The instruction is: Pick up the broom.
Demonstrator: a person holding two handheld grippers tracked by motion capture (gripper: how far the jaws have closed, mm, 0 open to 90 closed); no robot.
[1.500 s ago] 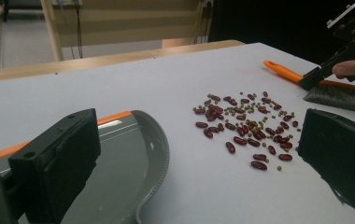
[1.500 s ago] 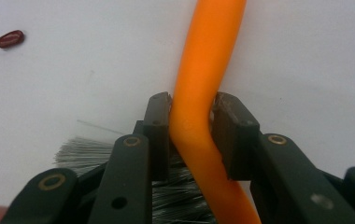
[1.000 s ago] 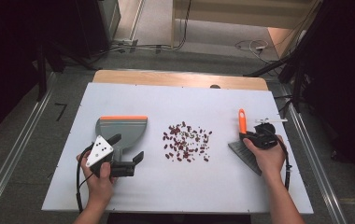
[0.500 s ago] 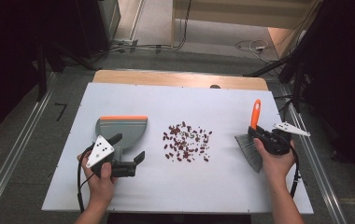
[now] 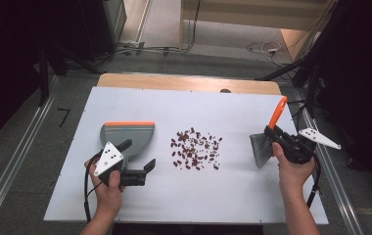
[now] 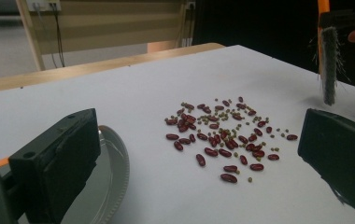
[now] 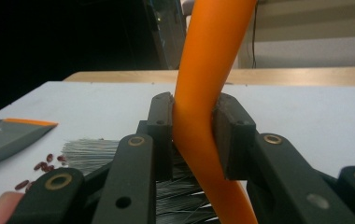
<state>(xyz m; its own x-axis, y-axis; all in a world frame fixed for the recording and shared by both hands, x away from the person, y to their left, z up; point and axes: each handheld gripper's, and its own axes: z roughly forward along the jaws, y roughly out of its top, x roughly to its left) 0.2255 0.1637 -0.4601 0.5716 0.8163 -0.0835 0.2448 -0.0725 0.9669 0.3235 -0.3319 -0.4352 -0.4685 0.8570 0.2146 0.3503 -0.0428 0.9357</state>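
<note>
A pile of red beans and small green peas (image 5: 196,149) lies mid-table, also close ahead in the left gripper view (image 6: 222,135). To its left lies a grey dustpan with an orange edge (image 5: 127,133); its rim (image 6: 115,163) runs beside my left jaw. My left gripper (image 5: 137,155) (image 6: 199,140) stands open just in front of the dustpan, with nothing between the jaws. At the right, my right gripper (image 5: 278,138) (image 7: 194,121) is shut on the brush's orange handle (image 5: 277,111) (image 7: 208,70). The grey bristles (image 5: 261,149) (image 7: 91,151) (image 6: 329,65) hang at the table surface, right of the beans.
The white table top (image 5: 233,196) has bare room in front of and behind the beans. A wooden strip (image 5: 189,82) runs along its far edge. Cables (image 5: 86,191) trail from both grippers. Dark floor and metal rails (image 5: 8,166) flank the table.
My right gripper has lifted the brush from lying flat, tipped its handle upward and carried it to the right, away from the beans. The left gripper and dustpan have stayed put.
</note>
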